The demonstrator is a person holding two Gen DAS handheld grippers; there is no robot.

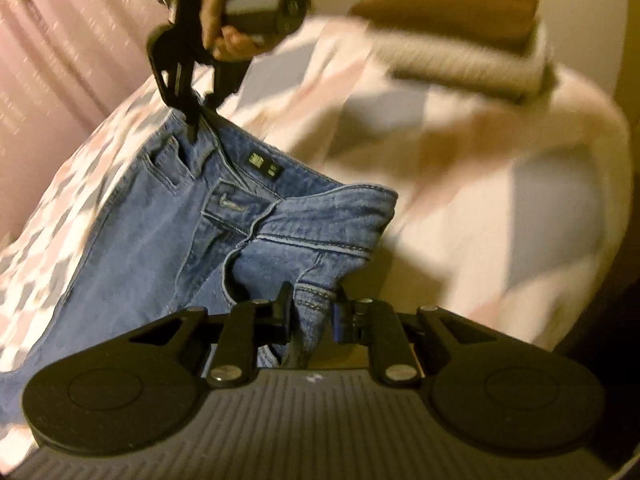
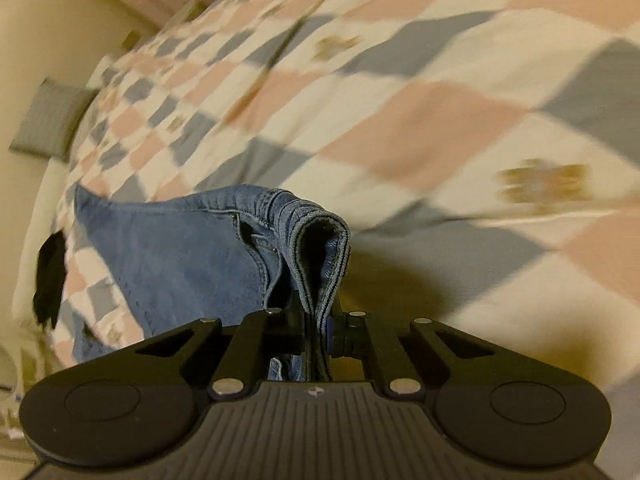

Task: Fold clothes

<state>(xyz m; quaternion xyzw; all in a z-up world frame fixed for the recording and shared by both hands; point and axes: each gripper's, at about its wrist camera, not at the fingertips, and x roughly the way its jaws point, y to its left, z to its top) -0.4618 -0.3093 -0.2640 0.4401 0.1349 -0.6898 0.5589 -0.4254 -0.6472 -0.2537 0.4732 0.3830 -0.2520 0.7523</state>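
A pair of blue jeans (image 1: 160, 236) hangs by its waistband above a bed with a checked pink, grey and cream quilt (image 1: 460, 184). My left gripper (image 1: 312, 312) is shut on one side of the waistband. My right gripper (image 1: 196, 120) shows in the left wrist view, held by a hand, shut on the other side of the waistband. In the right wrist view my right gripper (image 2: 320, 320) pinches a folded edge of the jeans (image 2: 192, 256), and the legs trail down to the left over the quilt (image 2: 400, 100).
A grey pillow (image 2: 52, 118) lies at the far end of the bed by a cream wall. A dark garment (image 2: 50, 280) lies at the bed's left edge. A pink curtain (image 1: 60, 48) hangs behind the bed. A brown headboard or shelf (image 1: 452, 4) is at the top right.
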